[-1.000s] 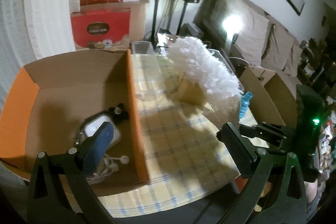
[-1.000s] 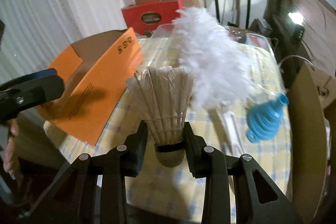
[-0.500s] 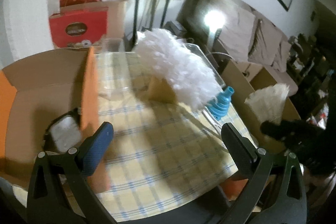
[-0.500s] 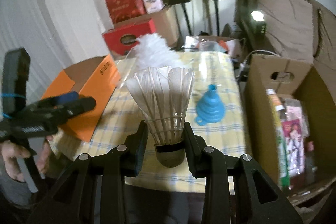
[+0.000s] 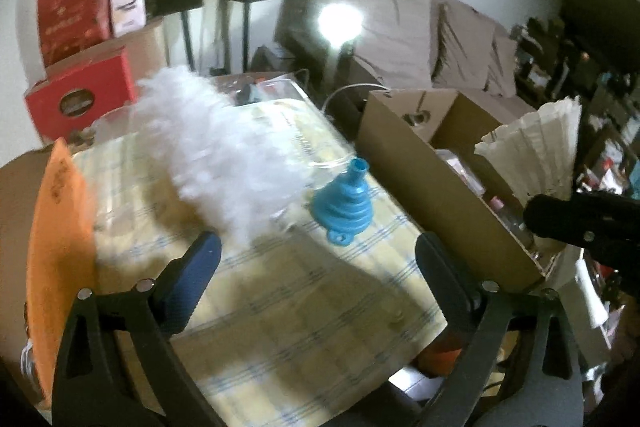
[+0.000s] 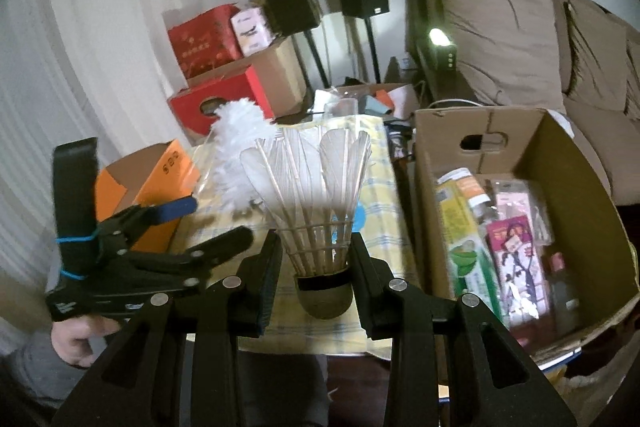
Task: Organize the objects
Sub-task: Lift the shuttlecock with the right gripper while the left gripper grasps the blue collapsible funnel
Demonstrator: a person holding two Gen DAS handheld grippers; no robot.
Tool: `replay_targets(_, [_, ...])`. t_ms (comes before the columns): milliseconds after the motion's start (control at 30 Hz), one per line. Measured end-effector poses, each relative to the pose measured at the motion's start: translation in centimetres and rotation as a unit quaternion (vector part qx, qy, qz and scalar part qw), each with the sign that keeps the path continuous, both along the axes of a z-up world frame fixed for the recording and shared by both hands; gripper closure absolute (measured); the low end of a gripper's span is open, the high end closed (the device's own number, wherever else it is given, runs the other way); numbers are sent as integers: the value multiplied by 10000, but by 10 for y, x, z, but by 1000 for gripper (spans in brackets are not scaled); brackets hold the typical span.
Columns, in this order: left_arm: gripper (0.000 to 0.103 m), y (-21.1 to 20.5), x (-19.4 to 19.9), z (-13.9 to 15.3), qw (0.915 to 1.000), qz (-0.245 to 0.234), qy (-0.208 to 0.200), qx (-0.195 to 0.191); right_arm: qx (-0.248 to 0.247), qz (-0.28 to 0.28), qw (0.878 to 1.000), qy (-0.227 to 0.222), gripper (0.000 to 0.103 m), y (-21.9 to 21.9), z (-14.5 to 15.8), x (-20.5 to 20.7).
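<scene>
- Right gripper (image 6: pixel 316 267) clamps the shuttlecock (image 6: pixel 316 203), not yet dropped into the brown box (image 6: pixel 584 155) beside the table's right edge
- Left gripper (image 5: pixel 316 259) gapes empty; feather duster (image 5: pixel 224 147) and blue funnel (image 5: pixel 344 203) remain mid-table (image 5: pixel 312 327)

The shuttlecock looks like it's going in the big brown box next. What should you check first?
1. Grip: the right tongs pinch the white feathered shuttlecock at its dark cork base. Ok.
2. Feathers: spread and uncrushed, above the fingers. Ok.
3. Open brown cardboard box on the right: top open. Ok.
4. Room inside: packets and bottles cover much of the floor; a free spot is hard to see. Cannot tell.
5. Position: the shuttlecock sits left of the box wall, not over the opening. Not ok.
6. Left tongs: open, empty, over the yellow checked tablecloth, away from the box. Ok.
</scene>
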State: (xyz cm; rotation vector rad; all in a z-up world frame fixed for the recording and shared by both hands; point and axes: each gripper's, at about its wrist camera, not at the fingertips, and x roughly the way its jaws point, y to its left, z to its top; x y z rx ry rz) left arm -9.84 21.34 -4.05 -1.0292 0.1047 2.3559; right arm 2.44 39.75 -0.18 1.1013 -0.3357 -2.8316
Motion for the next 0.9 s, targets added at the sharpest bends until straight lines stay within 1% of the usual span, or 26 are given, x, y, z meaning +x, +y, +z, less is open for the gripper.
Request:
replay_targets(100, [11, 16, -3, -3, 9999, -115, 19, -27, -32, -98, 9999, 26, 70, 10, 1, 4])
replay_targets(133, [16, 22, -4, -4, 9999, -157, 19, -11, -42, -130, 9999, 33, 70, 12, 1, 6])
replay_targets(200, [24, 31, -7, -6, 9998, -195, 12, -16, -59, -175, 9998, 47, 70, 16, 2, 8])
replay_targets(267, [24, 39, -11, -9, 9998, -218, 2, -6, -73, -229, 9997, 60, 70, 21, 3, 11])
replay_targets(367, [32, 51, -21, -12, 9998, -178, -29, -5, -63, -261, 9996, 52, 70, 25, 3, 12])
replay_targets(467, [35, 62, -33, -16, 9999, -67, -7, -97, -73, -306, 9995, 34, 70, 28, 2, 12])
replay_targets(500, [39, 64, -36, -18, 9999, -32, -22, -131, -82, -317, 9995, 30, 70, 28, 2, 12])
replay_targets(533, [45, 67, -40, -22, 9998, 13, -65, -183, -92, -328, 9994, 20, 70, 30, 2, 12])
replay_targets(600, [53, 72, -46, -28, 9996, 39, -148, -219, -92, -345, 9994, -1, 70, 31, 0, 12])
replay_targets(767, [54, 77, -54, -39, 9994, 107, -290, -140, -65, -345, 9994, -77, 70, 32, -4, 10])
replay_targets(800, [58, 77, -55, -41, 9994, 112, -292, -120, -57, -339, 9994, -101, 70, 32, -5, 9])
replay_targets(833, [68, 78, -56, -42, 9994, 113, -297, -123, -55, -338, 9993, -116, 70, 32, -6, 9])
replay_targets(900, [80, 78, -58, -44, 9994, 151, -284, -161, -50, -325, 9994, -136, 70, 31, -8, 8])
